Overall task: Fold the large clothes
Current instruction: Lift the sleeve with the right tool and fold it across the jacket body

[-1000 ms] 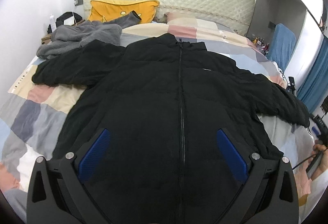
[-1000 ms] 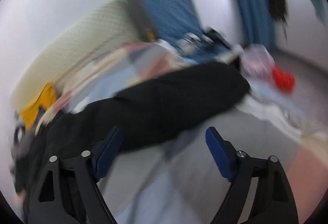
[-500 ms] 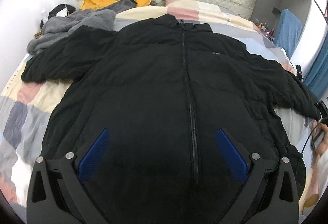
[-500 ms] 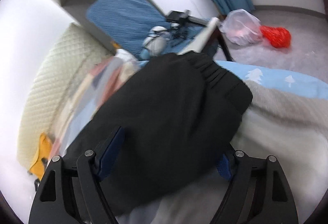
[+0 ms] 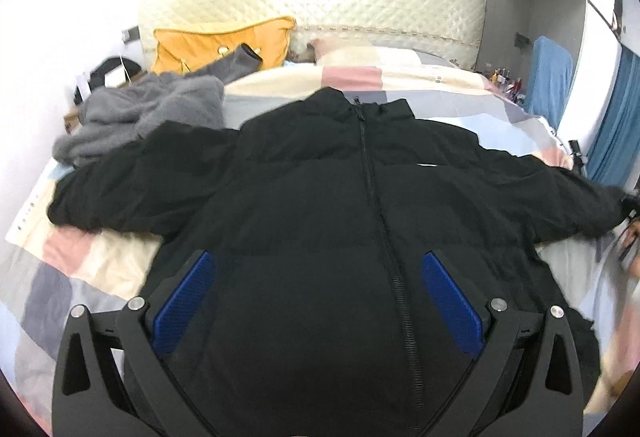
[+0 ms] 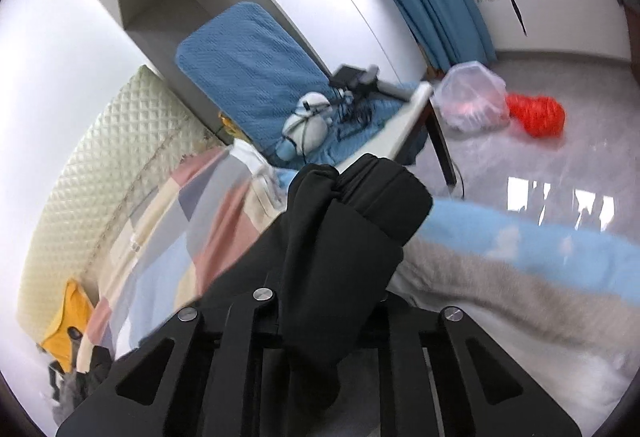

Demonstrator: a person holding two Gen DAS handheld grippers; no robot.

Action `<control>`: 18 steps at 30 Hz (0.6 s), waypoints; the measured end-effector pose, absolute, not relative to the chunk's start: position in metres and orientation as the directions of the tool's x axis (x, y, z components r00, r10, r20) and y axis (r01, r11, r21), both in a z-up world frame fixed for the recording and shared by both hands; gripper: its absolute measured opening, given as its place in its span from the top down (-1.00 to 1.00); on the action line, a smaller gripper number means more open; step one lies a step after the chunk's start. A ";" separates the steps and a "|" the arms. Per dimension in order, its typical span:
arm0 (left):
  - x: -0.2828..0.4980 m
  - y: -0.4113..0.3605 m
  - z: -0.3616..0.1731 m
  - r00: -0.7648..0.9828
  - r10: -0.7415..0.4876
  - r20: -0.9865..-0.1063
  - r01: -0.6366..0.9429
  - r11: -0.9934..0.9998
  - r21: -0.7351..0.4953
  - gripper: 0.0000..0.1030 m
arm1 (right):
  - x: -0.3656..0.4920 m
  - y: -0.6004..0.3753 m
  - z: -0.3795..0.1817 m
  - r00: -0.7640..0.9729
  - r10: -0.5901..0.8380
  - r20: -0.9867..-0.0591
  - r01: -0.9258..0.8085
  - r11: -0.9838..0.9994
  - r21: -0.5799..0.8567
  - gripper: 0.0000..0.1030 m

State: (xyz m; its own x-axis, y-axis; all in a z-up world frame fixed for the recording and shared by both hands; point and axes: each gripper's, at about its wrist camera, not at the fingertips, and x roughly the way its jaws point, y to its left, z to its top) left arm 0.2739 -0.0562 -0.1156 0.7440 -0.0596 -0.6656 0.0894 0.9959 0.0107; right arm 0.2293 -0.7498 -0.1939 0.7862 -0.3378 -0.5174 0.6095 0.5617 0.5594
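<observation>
The left wrist camera looks down along the bed [image 5: 120,257] toward the headboard [image 5: 320,13]. The right one sits close, tilted, maybe facing the floor [image 6: 540,165]. Both see the black jacket [image 5: 340,237].

**Jacket spread across the bed, one sleeve end in the right gripper**

The jacket [image 5: 320,221] lies front up on the bed [image 5: 80,277], collar toward the headboard [image 5: 320,9]. A sweater [image 5: 148,117] sits behind its left sleeve, a pillow [image 5: 216,41] against the headboard beyond. The right gripper [image 6: 328,317] is clamped on the right sleeve's end; the left gripper [image 5: 316,301] hangs over the hem.
</observation>
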 end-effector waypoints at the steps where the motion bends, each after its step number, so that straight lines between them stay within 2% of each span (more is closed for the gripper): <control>1: 0.275 -0.052 -0.116 0.746 -0.050 -0.664 0.082 0.996 0.017 -1.00 | 0.229 -0.751 -0.188 0.788 -0.342 -0.513 0.609 0.562 0.560 0.82; 7: 0.272 -0.032 -0.125 0.743 -0.038 -0.668 0.066 0.998 0.017 -1.00 | 0.228 -0.744 -0.134 0.793 -0.385 -0.472 0.607 0.569 0.555 0.84; 12: 0.273 -0.028 -0.128 0.754 -0.040 -0.655 0.077 0.997 0.028 -1.00 | 0.234 -0.710 -0.072 0.777 -0.425 -0.465 0.626 0.601 0.497 0.84; 18: 0.265 -0.016 -0.132 0.745 -0.120 -0.656 0.121 0.992 -0.043 -1.00 | 0.239 -0.651 0.007 0.835 -0.392 -0.386 0.543 0.702 0.461 0.81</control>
